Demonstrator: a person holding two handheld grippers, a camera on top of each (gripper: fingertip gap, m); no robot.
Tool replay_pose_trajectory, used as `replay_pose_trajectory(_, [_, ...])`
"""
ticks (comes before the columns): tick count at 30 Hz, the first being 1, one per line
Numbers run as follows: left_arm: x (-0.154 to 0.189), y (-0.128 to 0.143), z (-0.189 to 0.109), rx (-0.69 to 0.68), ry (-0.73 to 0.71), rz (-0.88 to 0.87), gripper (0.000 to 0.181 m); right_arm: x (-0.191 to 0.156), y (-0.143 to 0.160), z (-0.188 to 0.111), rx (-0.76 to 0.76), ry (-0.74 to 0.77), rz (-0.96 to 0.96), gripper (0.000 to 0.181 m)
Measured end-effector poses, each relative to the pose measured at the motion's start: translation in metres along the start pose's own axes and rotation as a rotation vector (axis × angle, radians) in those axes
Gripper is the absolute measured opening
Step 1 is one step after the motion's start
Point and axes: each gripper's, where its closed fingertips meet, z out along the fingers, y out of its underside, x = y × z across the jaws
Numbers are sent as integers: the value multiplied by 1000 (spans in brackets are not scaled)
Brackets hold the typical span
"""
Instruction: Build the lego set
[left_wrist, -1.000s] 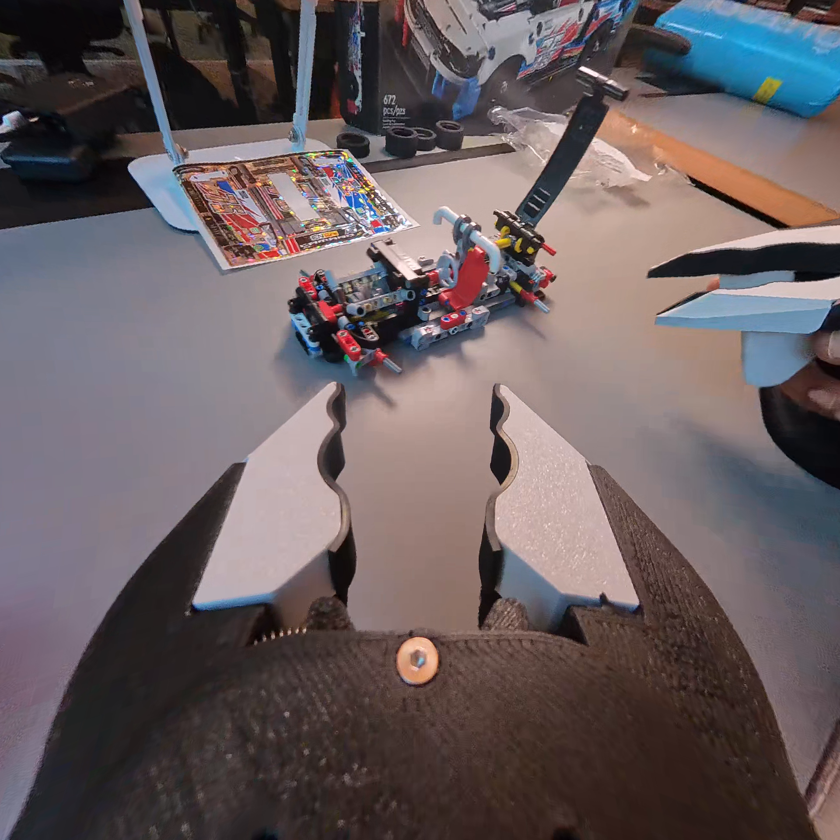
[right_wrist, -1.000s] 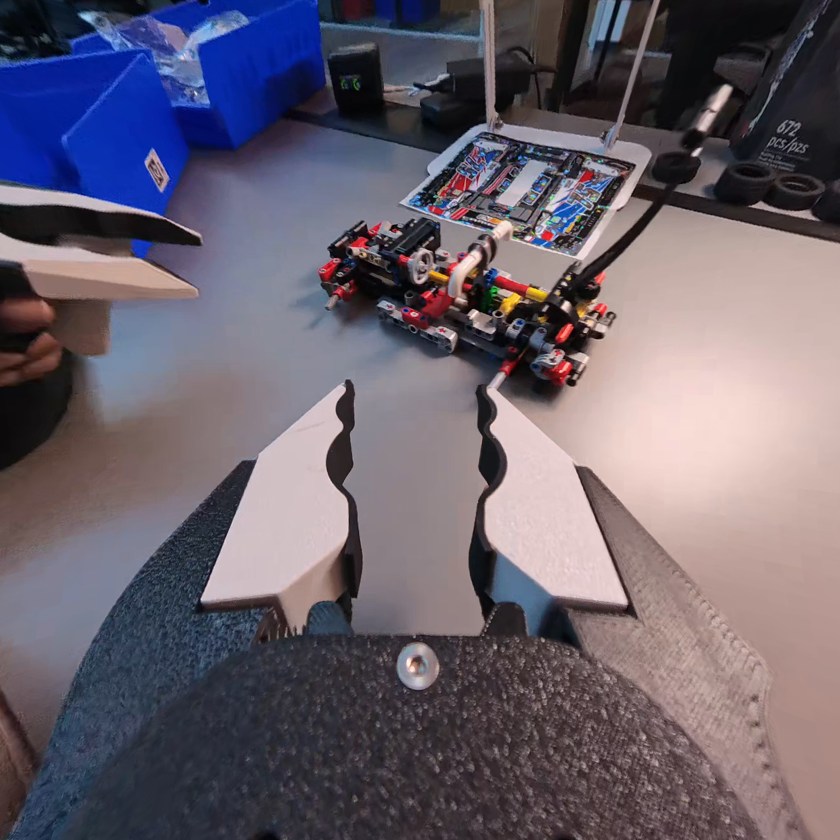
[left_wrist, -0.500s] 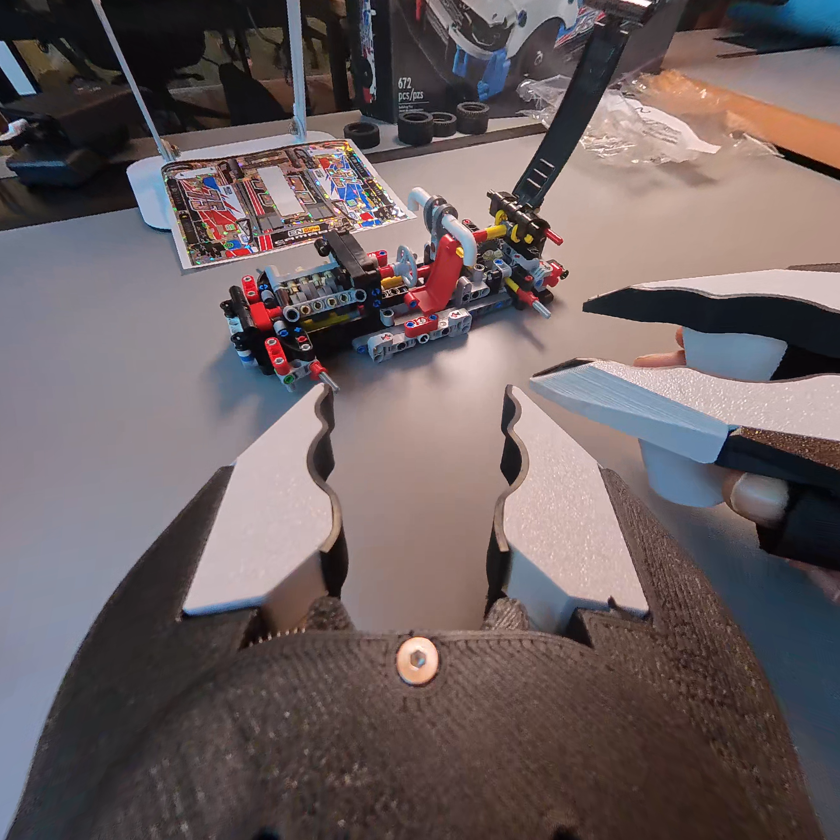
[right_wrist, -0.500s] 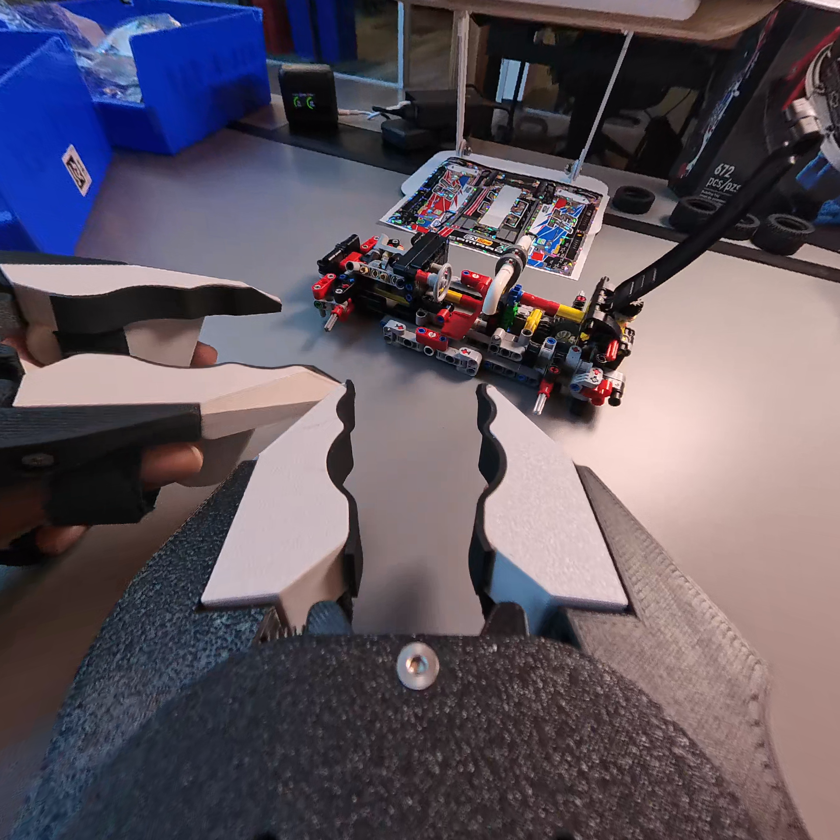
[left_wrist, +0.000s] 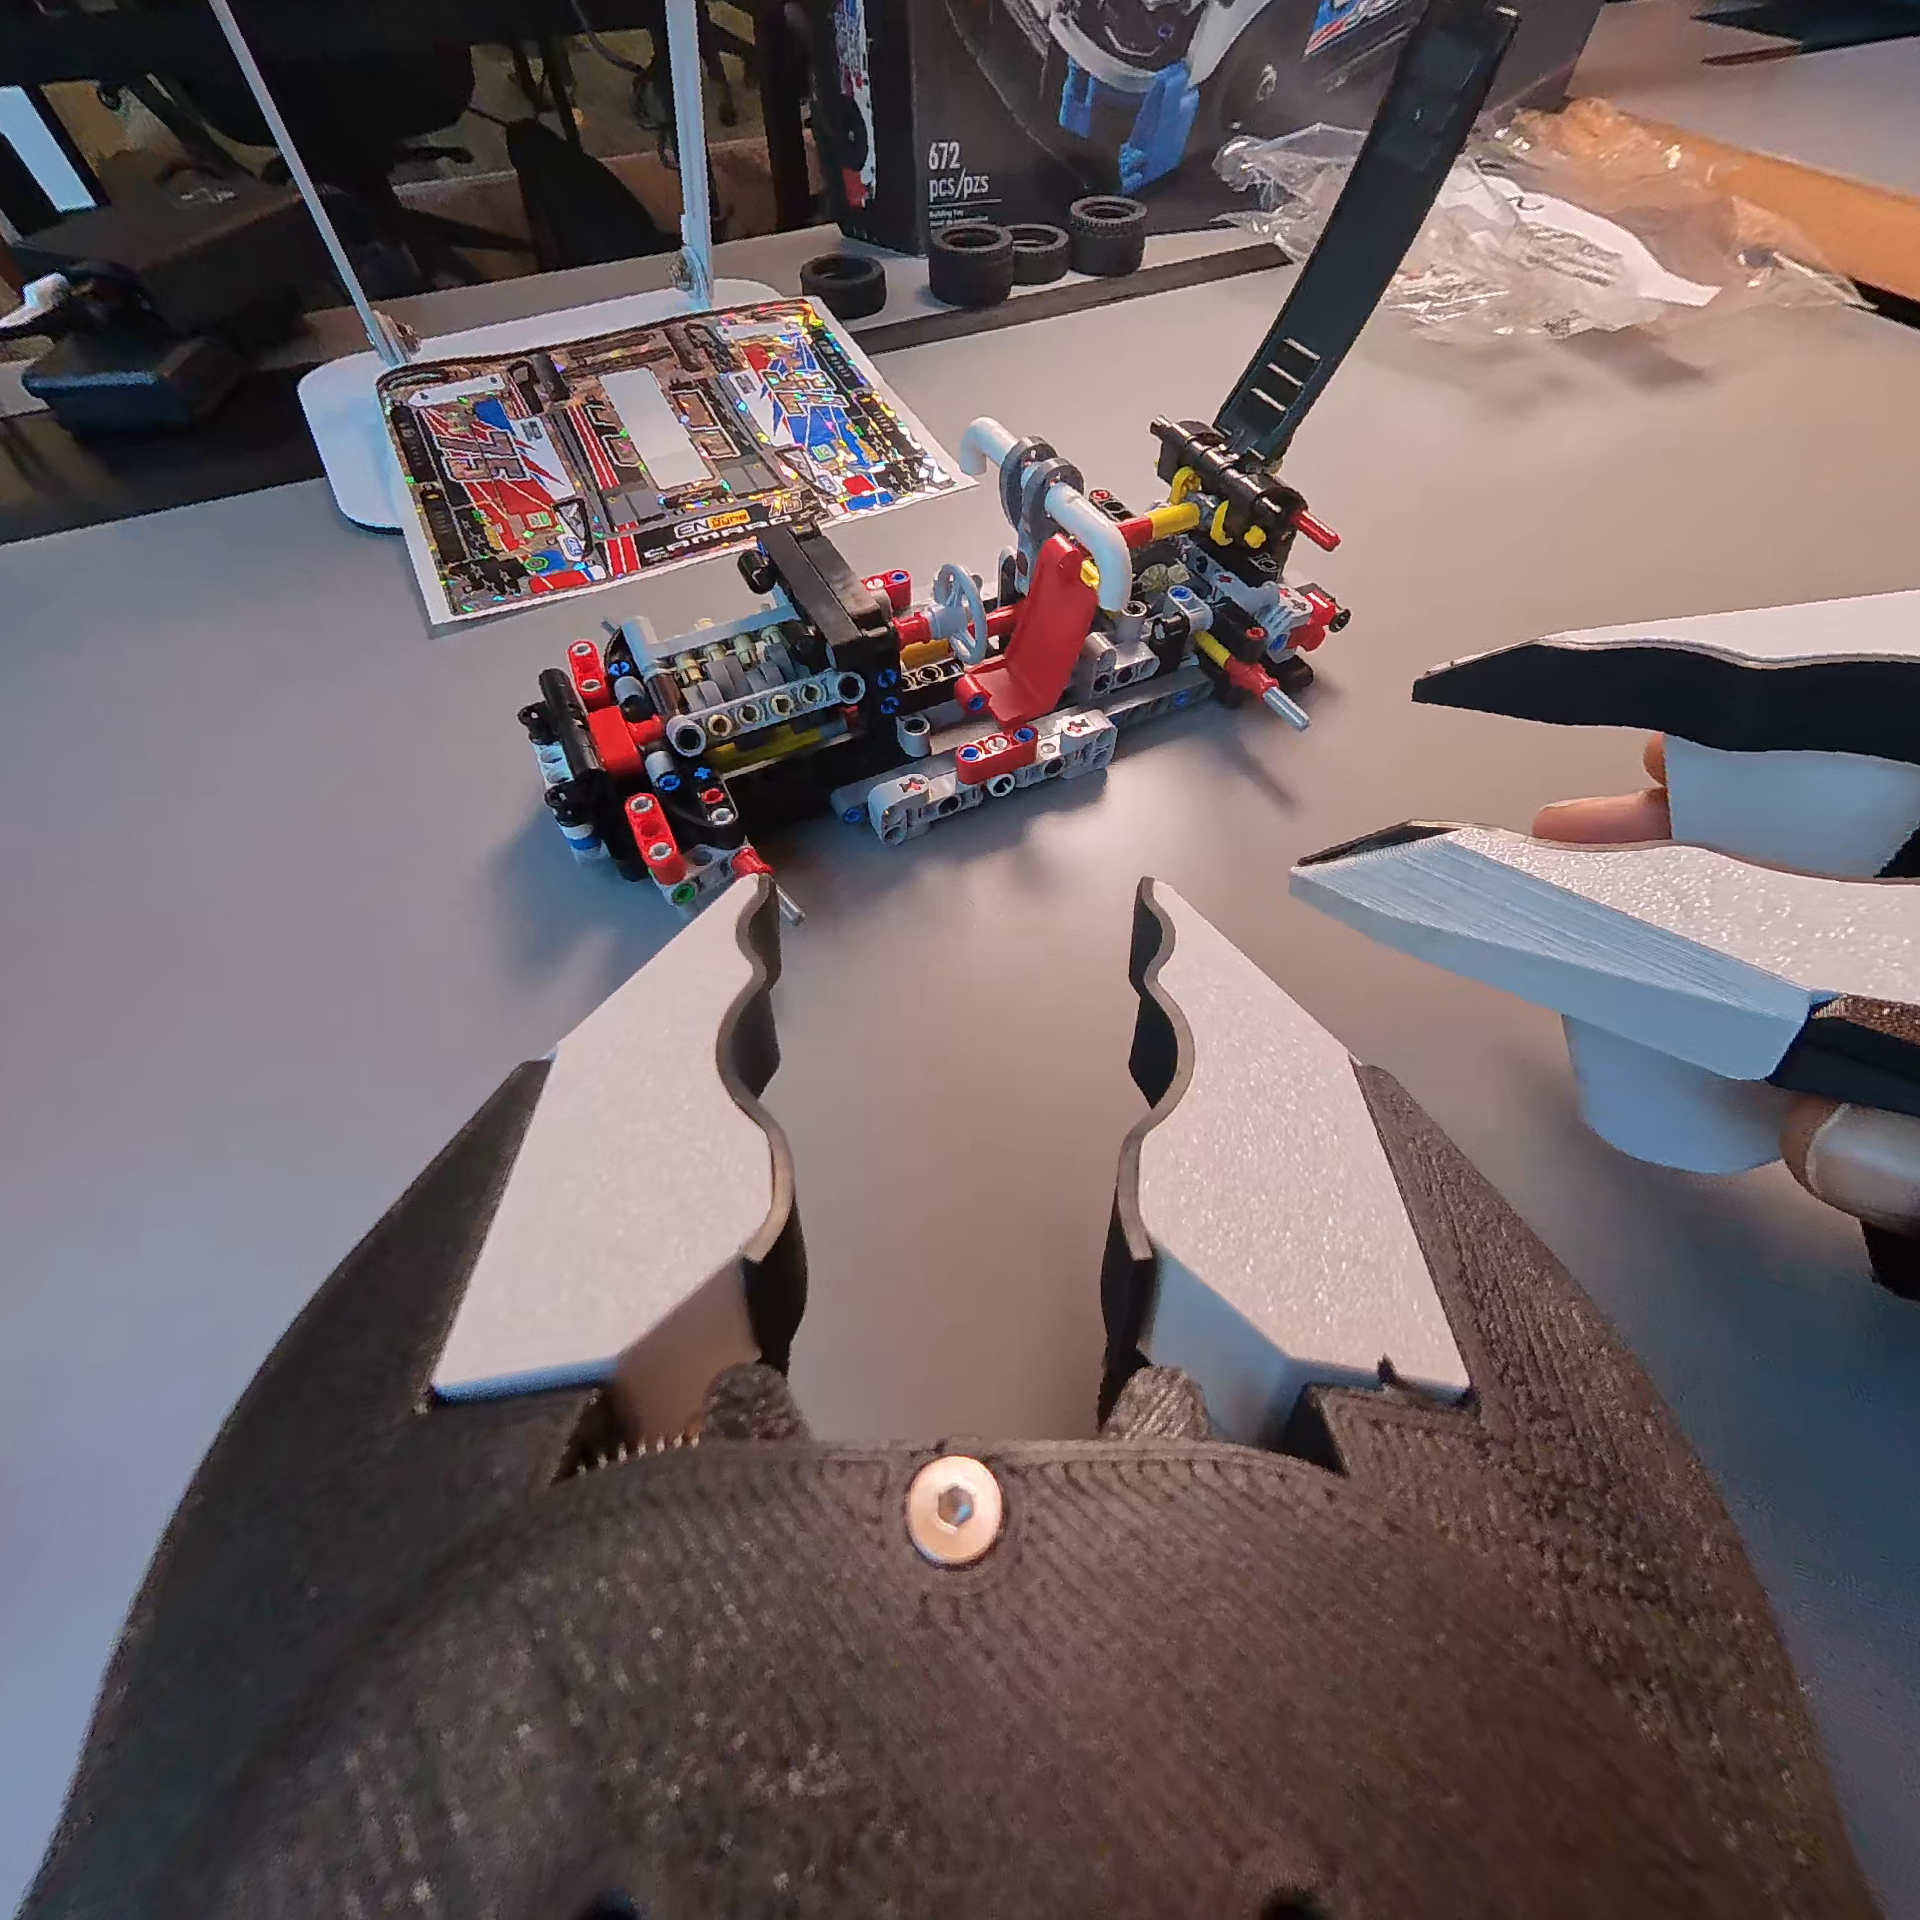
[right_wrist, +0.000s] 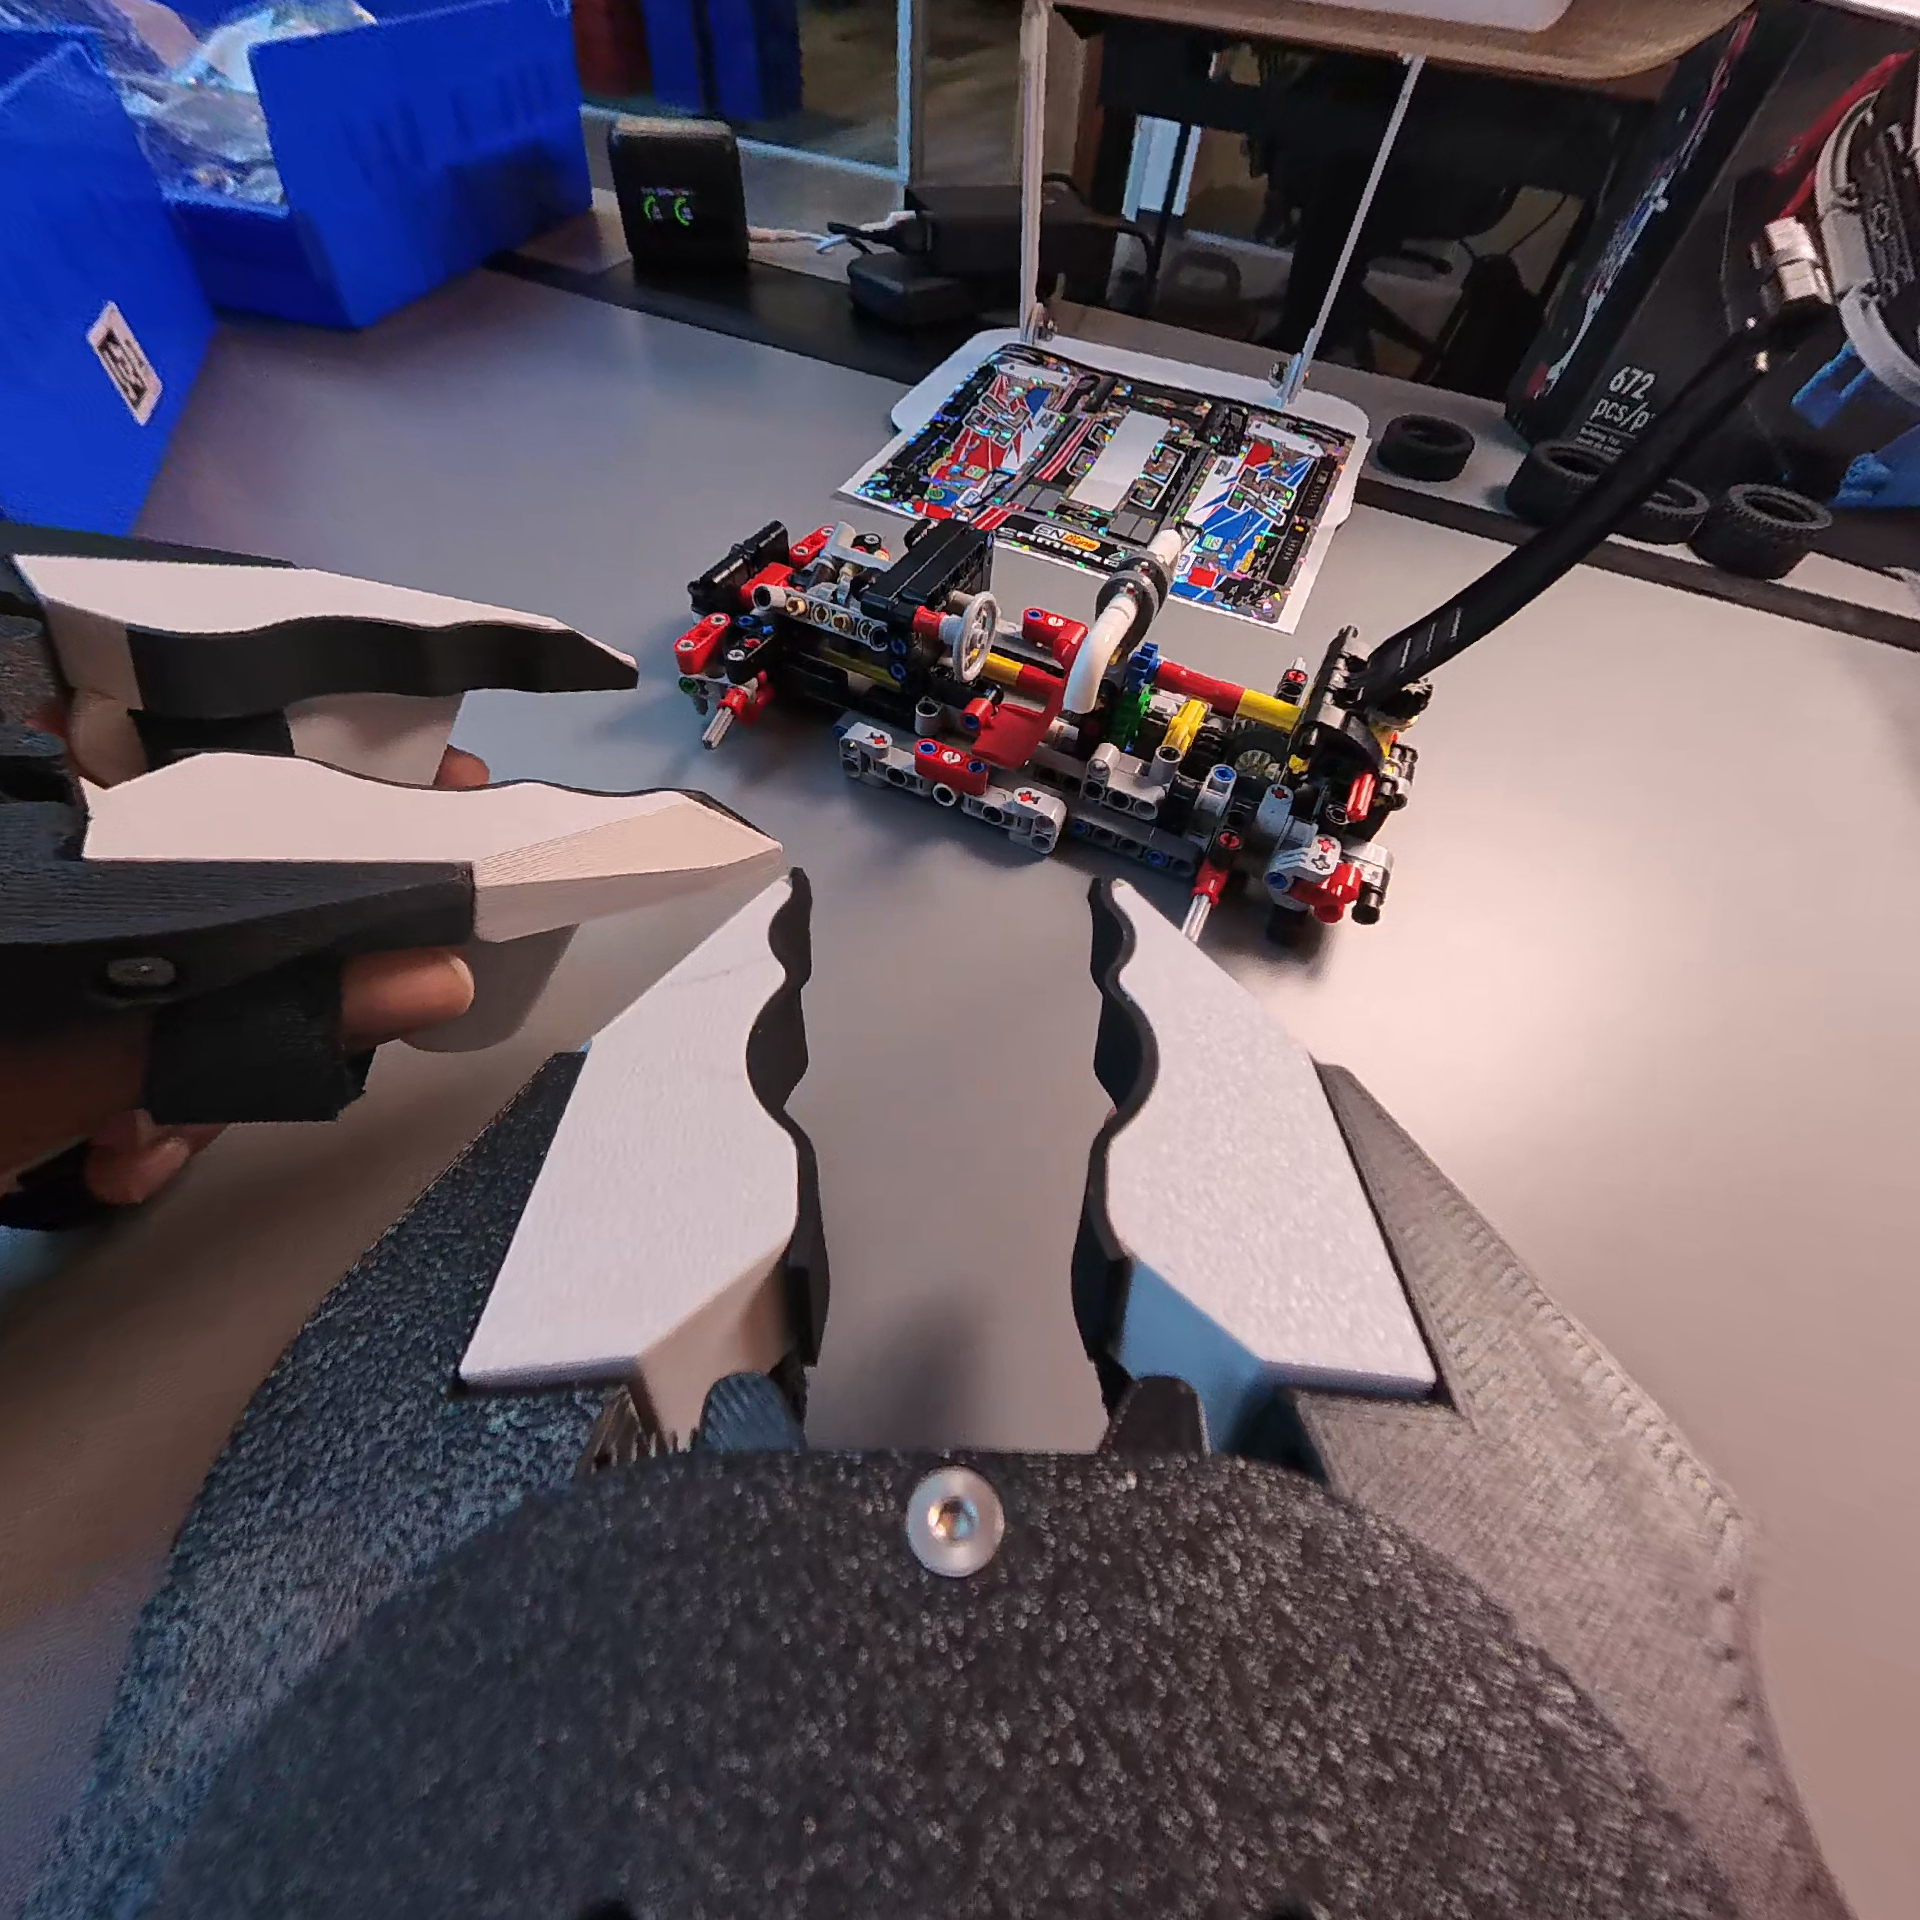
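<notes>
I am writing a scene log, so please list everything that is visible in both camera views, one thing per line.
Lego chassis: one, black, red and grey, on the table centre.
Black strap piece: one, rising tilted from the chassis rear.
Sticker sheet: one, multicoloured, behind the chassis, partly on the stand base.
White stand: one, two thin legs, behind the sheet.
Tyres: four, black, at the table's far edge.
Set box: one, dark, behind the tyres.
Plastic bag: one, clear, far right.
Blue bins: at least two, far left.
Table: one, grey.
Left gripper: fingers open, empty.
Right gripper: fingers open, empty.
</notes>
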Motion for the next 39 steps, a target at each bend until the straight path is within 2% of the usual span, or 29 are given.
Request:
replay_pose_trajectory(8, [1, -3, 3, 9, 36, 0, 61, 1, 5, 1, -11, -24, 7, 51])
replay_pose_trajectory(12, [0, -3, 3, 12, 39, -5, 61, 17, 10, 2, -24, -2, 33, 50])
replay_pose_trajectory(16, [0, -4, 1, 21, 30, 9, 61, 45, 8, 14, -73, 59, 16, 49])
replay_pose_trajectory(19, [-1, -5, -2, 35, 30, 6, 61, 79, 2, 33, -123, 129, -3, 46])
replay_pose_trajectory(23, [-2, -6, -5, 49, 36, -8, 60, 104, 4, 59, -173, 143, -15, 36])
replay_pose_trajectory(25, [-2, -6, -5, 49, 41, -15, 60, 103, 1, 67, -165, 88, -35, 18])
replay_pose_trajectory(27, [-2, -6, -6, 50, 44, -19, 60, 112, 0, 71, -173, 93, -105, 8])
replay_pose_trajectory(36, [-2, -4, -2, 30, 34, 0, 60, 128, -8, 92, -135, -16, -192, 7])
replay_pose_trajectory(39, [-2, -4, -3, 31, 26, 12, 60, 121, -13, 84, -135, -41, -167, 12])
